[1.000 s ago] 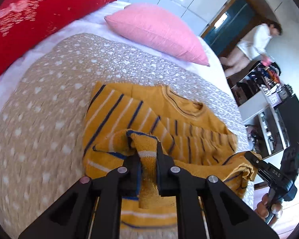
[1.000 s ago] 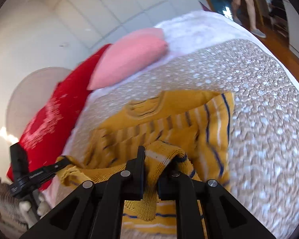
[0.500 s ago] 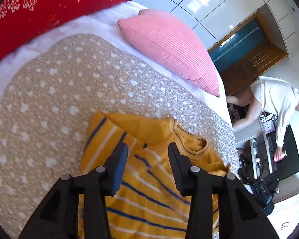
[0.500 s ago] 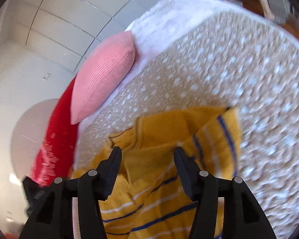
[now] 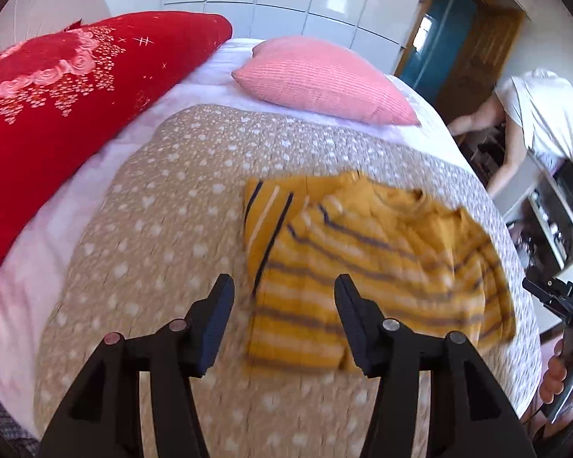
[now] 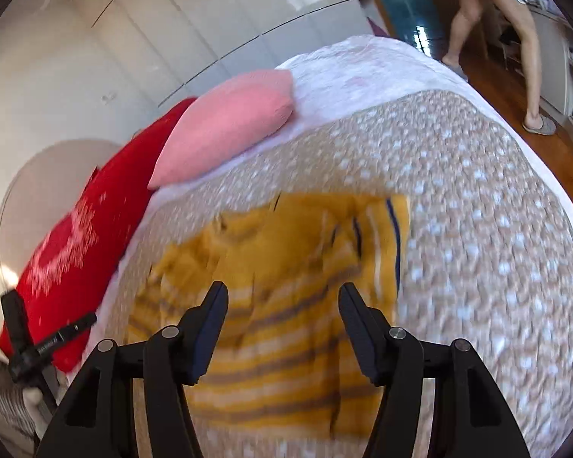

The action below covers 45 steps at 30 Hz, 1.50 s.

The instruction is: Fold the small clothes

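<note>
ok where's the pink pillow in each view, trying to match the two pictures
Left wrist: pink pillow sits upper centre, right of the red cushion.
Right wrist: pink pillow sits upper left of centre, up and right of the red cushion.
Shared landmark: the yellow striped sweater lies below the pillow in both.

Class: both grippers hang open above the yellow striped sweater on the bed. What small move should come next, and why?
Probably lower the left gripper onto the sweater's near left edge and pinch it for another fold. Both it and the right gripper are open and hold nothing, and the sweater lies rumpled on the dotted blanket, not yet a neat bundle.
</note>
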Available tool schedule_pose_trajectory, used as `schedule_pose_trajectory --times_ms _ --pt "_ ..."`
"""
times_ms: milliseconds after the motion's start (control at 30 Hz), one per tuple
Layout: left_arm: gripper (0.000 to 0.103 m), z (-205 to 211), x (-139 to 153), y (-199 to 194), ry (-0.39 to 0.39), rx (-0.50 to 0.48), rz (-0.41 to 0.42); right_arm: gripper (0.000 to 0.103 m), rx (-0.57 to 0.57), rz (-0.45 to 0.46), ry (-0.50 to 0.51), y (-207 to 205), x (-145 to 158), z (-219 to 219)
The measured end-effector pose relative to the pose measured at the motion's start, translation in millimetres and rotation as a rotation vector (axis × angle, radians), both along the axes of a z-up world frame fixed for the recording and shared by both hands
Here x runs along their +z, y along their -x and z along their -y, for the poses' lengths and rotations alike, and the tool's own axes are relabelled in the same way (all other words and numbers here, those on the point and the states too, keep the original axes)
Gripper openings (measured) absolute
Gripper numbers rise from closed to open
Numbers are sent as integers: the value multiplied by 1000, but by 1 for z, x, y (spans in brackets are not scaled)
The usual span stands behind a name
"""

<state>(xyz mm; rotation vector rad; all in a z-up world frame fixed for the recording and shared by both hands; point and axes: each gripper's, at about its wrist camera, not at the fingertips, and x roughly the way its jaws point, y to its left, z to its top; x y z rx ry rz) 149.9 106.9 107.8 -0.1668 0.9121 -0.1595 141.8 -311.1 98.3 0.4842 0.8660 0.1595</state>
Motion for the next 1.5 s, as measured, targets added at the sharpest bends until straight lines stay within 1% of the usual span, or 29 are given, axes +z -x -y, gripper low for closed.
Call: schedule_pose_trajectory --times_ms 167,300,433,667,767,900,967,1000,1033,1067,1100,1133,1167,1200,1267,1300,1367,1400,1500 --pt "55 -5 7 43 7 -5 31 66 28 -12 -6 38 -9 -11" --pt "56 -11 9 56 7 1 40 66 47 -17 30 53 -10 -18" --pt "56 -16 8 58 -14 18 46 66 46 -24 40 58 -11 -14" --pt "57 -21 -4 56 8 37 23 66 26 -49 51 60 -20 -8" --pt "57 -19 -12 51 10 45 20 66 34 -49 64 58 -20 -15" --pt "57 -16 -27 42 39 56 7 66 79 -33 84 50 -15 -33" --pt "57 -12 -37 34 64 54 1 66 119 -26 97 39 -13 -52" --pt "57 -10 -43 30 72 55 4 64 136 -27 105 33 -13 -62" --pt "57 -9 -47 26 75 60 6 60 154 -28 115 27 -13 -72" --pt "57 -8 -53 22 77 68 8 50 172 -30 127 21 -13 -82" --pt "57 -7 -59 16 79 75 8 44 194 -36 144 13 -15 -96" --pt "56 -7 -65 12 75 79 5 42 221 -42 163 4 -15 -112" --pt "50 -7 -69 7 71 83 3 39 246 -40 180 -6 -15 -128" --pt "35 -8 -77 1 68 83 -4 38 261 -37 193 -12 -15 -138" --pt "24 -11 -88 -7 95 63 -25 38 302 -36 233 -33 -14 -168" --pt "24 -15 -94 -10 132 57 -31 38 324 -37 248 -46 -14 -184" --pt "24 -22 -99 -10 167 56 -24 38 374 -59 264 -72 -19 -215" --pt "24 -25 -100 -10 188 51 -21 38 398 -84 297 -91 -26 -235" --pt "24 -26 -102 -9 214 35 -14 38 412 -140 420 -128 -47 -273"
